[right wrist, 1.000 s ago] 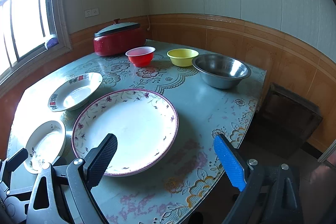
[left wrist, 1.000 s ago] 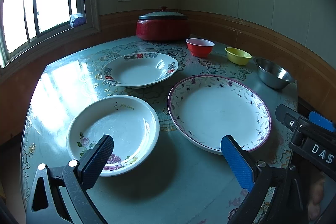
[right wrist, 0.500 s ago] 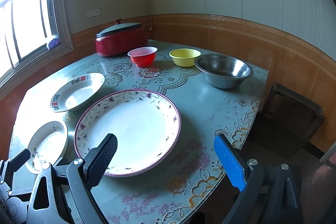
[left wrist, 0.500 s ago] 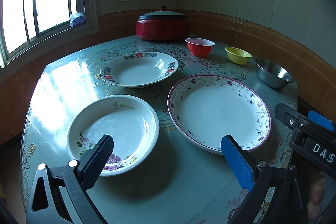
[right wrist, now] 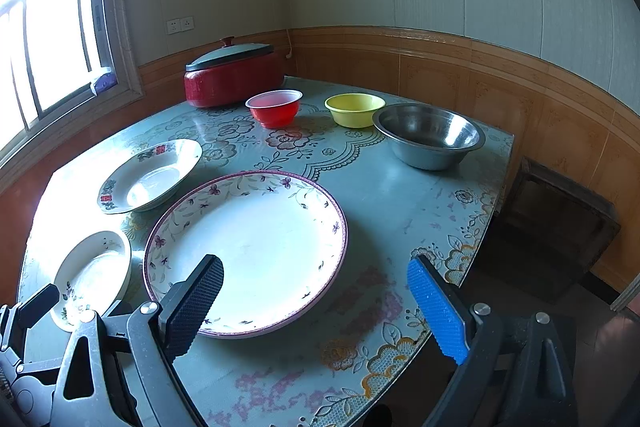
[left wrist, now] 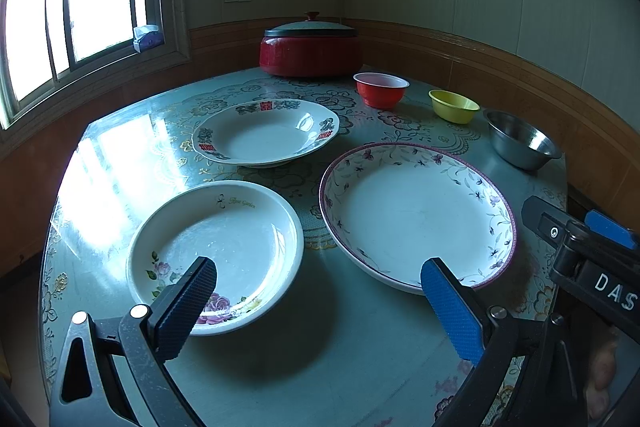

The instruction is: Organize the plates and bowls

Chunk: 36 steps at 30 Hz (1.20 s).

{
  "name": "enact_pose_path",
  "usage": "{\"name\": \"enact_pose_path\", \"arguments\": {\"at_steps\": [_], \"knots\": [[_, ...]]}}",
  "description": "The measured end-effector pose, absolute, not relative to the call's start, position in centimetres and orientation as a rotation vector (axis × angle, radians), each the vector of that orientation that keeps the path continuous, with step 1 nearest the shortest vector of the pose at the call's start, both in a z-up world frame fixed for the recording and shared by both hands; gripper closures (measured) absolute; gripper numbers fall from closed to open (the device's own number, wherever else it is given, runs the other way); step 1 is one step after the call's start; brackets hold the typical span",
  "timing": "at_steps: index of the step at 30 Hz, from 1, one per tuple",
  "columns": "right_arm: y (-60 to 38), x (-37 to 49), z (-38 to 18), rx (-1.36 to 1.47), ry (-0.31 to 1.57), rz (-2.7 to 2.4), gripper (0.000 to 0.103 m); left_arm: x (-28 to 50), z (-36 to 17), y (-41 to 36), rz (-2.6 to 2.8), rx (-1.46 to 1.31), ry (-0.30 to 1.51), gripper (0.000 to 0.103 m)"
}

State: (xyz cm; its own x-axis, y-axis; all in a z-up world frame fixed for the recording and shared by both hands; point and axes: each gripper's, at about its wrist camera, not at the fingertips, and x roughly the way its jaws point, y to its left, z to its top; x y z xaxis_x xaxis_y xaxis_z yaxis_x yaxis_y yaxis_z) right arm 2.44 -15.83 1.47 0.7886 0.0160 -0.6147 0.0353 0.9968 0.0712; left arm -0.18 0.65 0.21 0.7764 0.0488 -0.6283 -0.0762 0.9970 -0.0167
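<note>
**Nearby, both tongs gape over bare table edge**

Both left tongs (left wrist: 318, 285) and right tongs (right wrist: 314, 281) hover wide apart, gripping nothing, above the clear near strip of the glossy floral table (right wrist: 404, 203). Three glazed plates lie apart: the large purple-rimmed plate (right wrist: 256, 247), the rose plate (left wrist: 228, 243), the red-marked plate (left wrist: 264, 135). Beyond stand a red bowl (right wrist: 275, 109), yellow bowl (right wrist: 354, 109) and steel bowl (right wrist: 428, 135).
</note>
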Motion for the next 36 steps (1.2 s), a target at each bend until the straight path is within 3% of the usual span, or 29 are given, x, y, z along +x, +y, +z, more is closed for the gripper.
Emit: {"name": "enact_pose_path", "arguments": {"at_steps": [36], "knots": [[-17.4,6.9,0.9,0.093,0.708,0.266,0.008,0.3,-0.4,0.7,0.019,-0.107,0.704,0.0]]}}
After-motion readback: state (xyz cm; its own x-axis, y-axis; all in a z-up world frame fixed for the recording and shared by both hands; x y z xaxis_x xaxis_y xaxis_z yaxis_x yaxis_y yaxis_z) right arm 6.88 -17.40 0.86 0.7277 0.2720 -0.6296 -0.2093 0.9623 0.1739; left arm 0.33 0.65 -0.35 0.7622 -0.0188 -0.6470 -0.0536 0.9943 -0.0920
